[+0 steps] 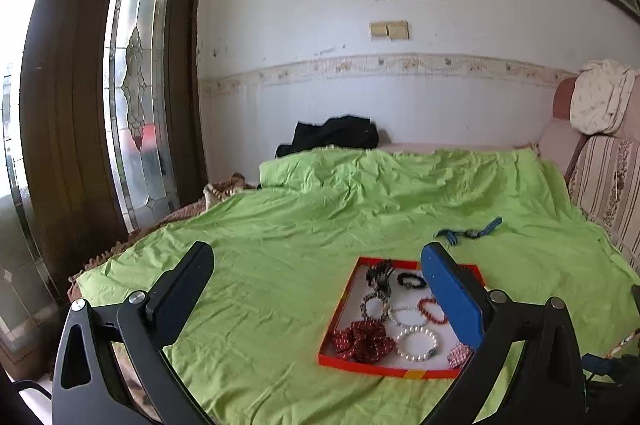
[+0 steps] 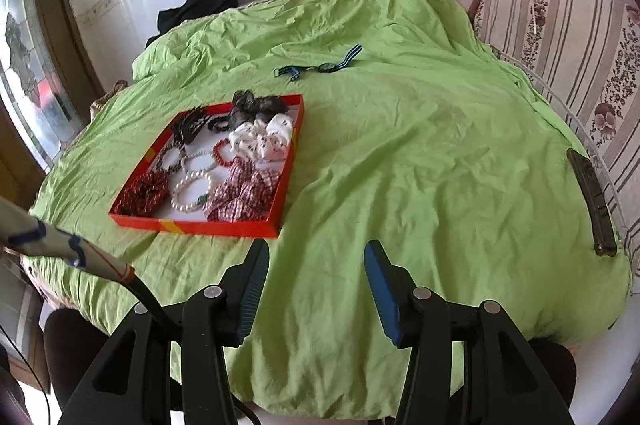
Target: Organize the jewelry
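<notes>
The right gripper [image 2: 316, 289] hangs above the green sheet [image 2: 420, 165], its jaws spread and holding nothing; the left gripper [image 1: 320, 289], likewise spread wide and empty, hovers beside the red tray [image 2: 200, 225]. Pearl bracelets [image 2: 191, 191], a red bead bracelet [image 1: 432, 309] and scrunchies fill the tray. Beyond it on the sheet lies what looks like a blue-strapped watch [image 2: 326, 65].
</notes>
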